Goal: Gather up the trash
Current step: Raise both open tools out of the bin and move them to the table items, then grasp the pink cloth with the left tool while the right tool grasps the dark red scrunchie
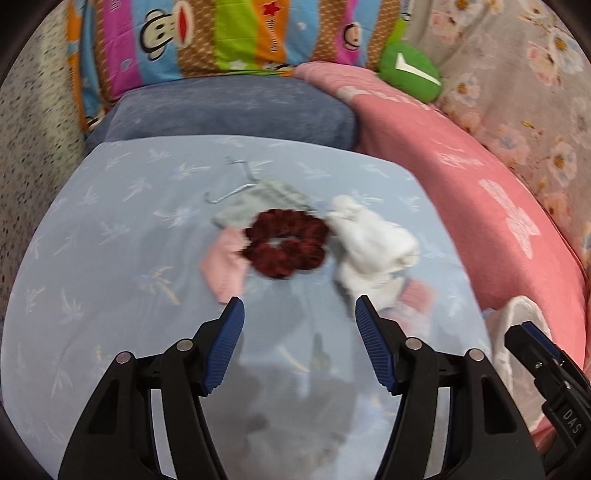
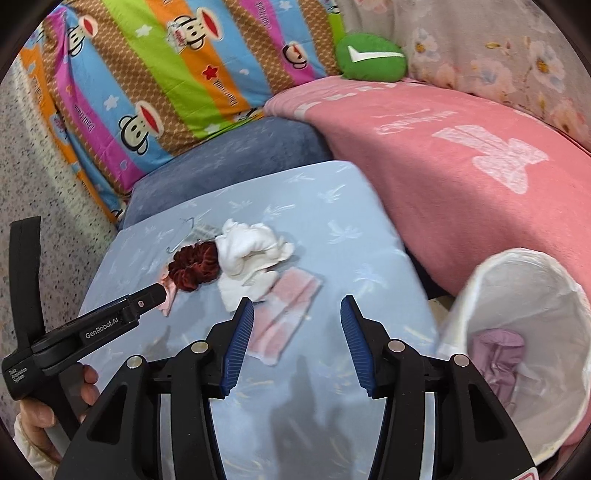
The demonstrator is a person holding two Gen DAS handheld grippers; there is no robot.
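Trash lies in a small heap on the light blue bed sheet: a crumpled white tissue wad touches the right side of a dark red scrunchie, which sits in the middle of the heap. A pink paper piece pokes out from under the scrunchie's left edge, and a grey cloth scrap lies just behind it, beside a thin wire hanger. In the right wrist view a second, flat pink sheet rests on the sheet just in front of the tissue wad, nearest the right gripper.

The left gripper hovers above the sheet, short of the scrunchie, its jaws spread wide and holding nothing. The right gripper likewise has its jaws spread and empty, hanging over the near end of the flat pink sheet. From the right wrist view the left gripper's tip reaches to the pink paper piece by the scrunchie, and the person's left hand grips its handle.

A white-lined trash bin stands at the right of the bed sheet, tilted toward the camera, with a crumpled lilac item inside. Behind the heap sits a blue-grey pillow; a pink blanket runs along the right, a green round cushion rests on its far end, and a striped monkey-print quilt lies at the back.
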